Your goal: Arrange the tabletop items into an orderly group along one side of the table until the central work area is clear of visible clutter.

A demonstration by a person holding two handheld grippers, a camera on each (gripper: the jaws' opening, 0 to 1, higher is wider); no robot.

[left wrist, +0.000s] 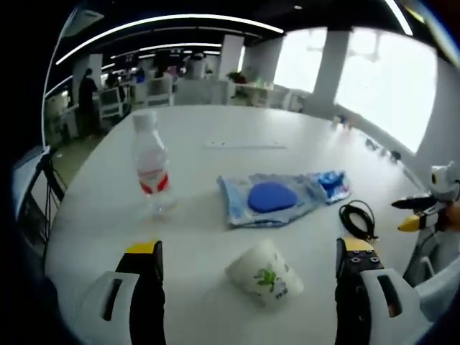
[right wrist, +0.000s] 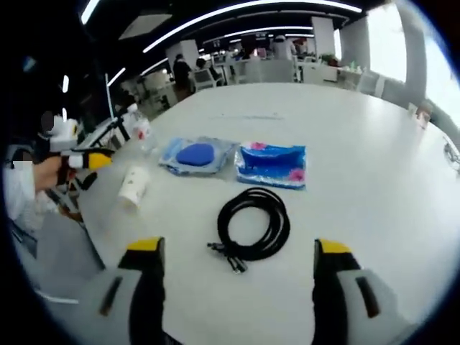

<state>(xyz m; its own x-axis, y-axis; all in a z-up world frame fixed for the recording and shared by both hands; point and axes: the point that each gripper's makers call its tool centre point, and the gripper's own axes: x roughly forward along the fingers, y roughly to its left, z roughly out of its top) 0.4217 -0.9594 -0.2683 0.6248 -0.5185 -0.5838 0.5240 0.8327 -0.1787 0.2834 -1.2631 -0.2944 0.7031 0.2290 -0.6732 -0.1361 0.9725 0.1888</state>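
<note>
right gripper view: black cable [right wrist: 253, 230] coiled, white cup [right wrist: 133, 187] toppled.

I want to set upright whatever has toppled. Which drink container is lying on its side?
The white paper cup with the green print lies on its side; the water bottle with the red label stands upright.

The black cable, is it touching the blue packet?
Apart. The right gripper view shows bare white table between the coiled black cable and the blue packet.

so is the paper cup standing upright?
No, the paper cup lies on its side on the table, between the left tongs' open jaws.
</note>
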